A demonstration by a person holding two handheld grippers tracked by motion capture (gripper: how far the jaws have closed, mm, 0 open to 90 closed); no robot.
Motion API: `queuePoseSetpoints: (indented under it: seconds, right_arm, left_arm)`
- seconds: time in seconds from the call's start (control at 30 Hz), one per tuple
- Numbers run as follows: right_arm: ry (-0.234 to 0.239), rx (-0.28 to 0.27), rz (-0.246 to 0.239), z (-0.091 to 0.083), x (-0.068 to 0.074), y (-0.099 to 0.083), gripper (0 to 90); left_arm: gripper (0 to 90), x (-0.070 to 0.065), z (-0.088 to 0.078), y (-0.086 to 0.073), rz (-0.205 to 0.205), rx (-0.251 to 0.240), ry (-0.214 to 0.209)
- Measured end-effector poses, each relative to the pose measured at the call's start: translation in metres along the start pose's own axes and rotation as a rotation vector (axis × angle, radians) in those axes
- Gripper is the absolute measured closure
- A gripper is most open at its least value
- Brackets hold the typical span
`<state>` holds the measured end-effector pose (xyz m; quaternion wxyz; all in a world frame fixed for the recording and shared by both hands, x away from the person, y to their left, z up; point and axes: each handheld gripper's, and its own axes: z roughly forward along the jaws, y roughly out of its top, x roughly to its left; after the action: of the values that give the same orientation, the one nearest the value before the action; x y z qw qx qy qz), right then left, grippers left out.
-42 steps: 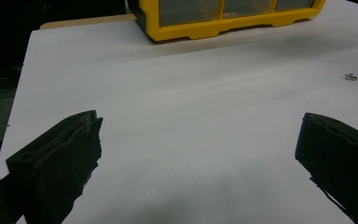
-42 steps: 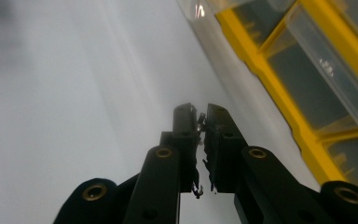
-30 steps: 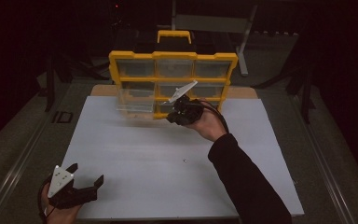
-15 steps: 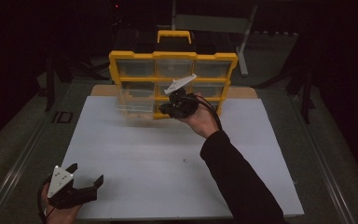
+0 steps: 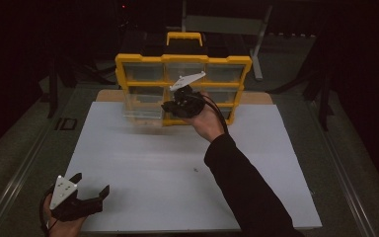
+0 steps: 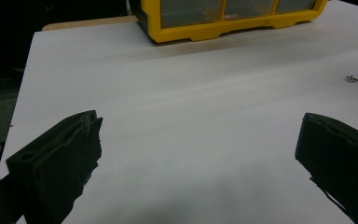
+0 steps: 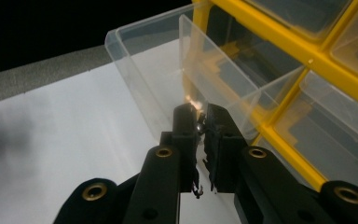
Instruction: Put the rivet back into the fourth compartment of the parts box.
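A yellow organizer (image 5: 183, 59) with clear drawers stands at the far edge of the white table (image 5: 168, 187). One clear drawer (image 5: 140, 106) is pulled out on its left side. My right gripper (image 5: 167, 105) hovers just beside that drawer, over its open bin (image 7: 168, 60). Its jaws are shut (image 7: 200, 113), with a small shiny metal piece (image 7: 198, 126) pinched between the pads. My left gripper (image 5: 91, 183) rests near the table's front left corner, jaws wide open (image 6: 200, 140) with only bare table between them.
A tiny metal part (image 5: 196, 170) lies loose on the white sheet right of centre, also seen from the left gripper (image 6: 352, 78). The organizer's yellow base (image 6: 191, 31) faces the left gripper. Dark floor surrounds the table.
The right hand has lifted slightly and shifted left toward the pulled-out drawer, jaws still shut. The left gripper has stayed put.
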<state>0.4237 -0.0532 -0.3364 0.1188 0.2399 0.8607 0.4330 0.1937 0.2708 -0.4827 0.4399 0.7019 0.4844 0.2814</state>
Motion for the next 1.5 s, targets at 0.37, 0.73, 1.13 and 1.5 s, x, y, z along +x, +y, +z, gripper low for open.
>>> queuePoseSetpoints:
  seconds: [0.37,0.73,1.13,1.5]
  right_arm:
    - [-0.032,-0.045,0.038,0.012,0.002,0.011,83.0]
    - [-0.022,-0.082,0.044,0.019,0.002,0.014,35.7]
    - [-0.043,-0.019,0.010,0.009,0.004,0.008,15.6]
    - [-0.026,0.059,-0.034,0.004,0.011,-0.003,10.9]
  left_arm:
    - [0.8,0.000,0.000,0.000,-0.004,-0.003,0.001]
    - [0.8,0.000,-0.001,0.000,-0.007,-0.004,0.001]
    - [0.8,0.000,0.000,0.000,-0.005,-0.001,0.000]
    - [0.8,0.000,0.000,0.000,-0.003,-0.001,0.002]
